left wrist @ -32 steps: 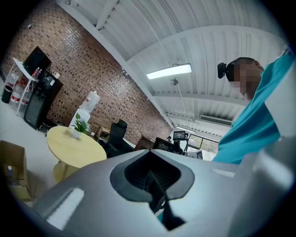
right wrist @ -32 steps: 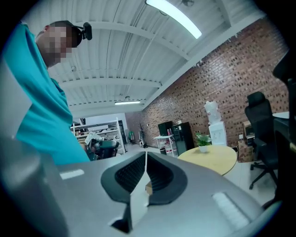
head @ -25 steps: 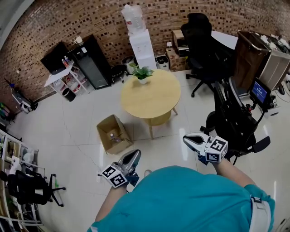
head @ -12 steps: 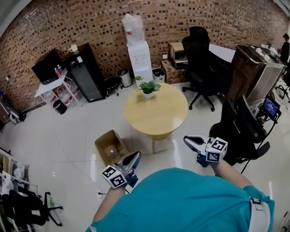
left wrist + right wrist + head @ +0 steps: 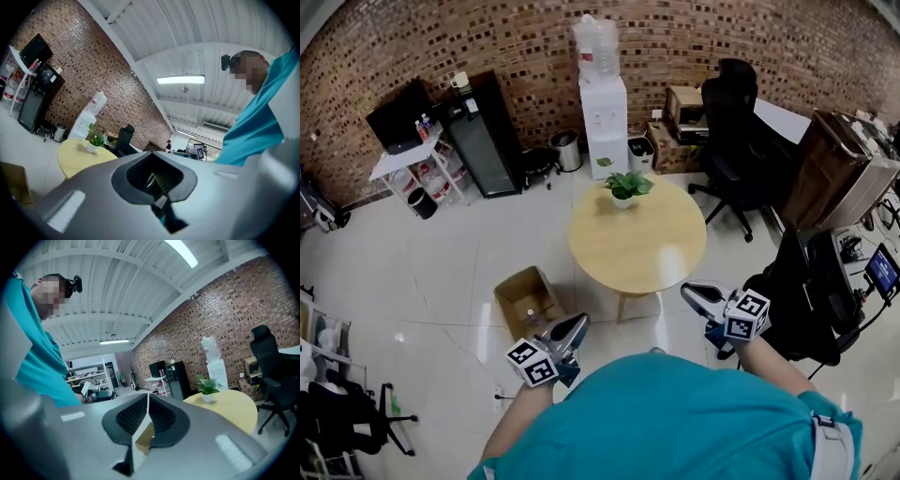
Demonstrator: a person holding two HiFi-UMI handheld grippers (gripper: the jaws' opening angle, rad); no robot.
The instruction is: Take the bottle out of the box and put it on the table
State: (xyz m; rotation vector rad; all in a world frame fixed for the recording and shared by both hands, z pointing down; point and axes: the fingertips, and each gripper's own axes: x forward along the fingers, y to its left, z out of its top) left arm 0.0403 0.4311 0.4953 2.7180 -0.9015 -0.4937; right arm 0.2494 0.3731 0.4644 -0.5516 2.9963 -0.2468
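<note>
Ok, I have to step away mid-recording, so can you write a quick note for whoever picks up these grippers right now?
Left gripper: jaws together, holding nothing, just short of the box.
Right gripper: jaws together, empty, by the table's near edge.
Box: open, on the floor left of the round table. The bottle is inside it.
On the table: a potted plant near the far edge.
Done: nothing yet; the bottle is untouched.
Left: open a gripper, reach into the box, grip the bottle, set it on the table.
</note>
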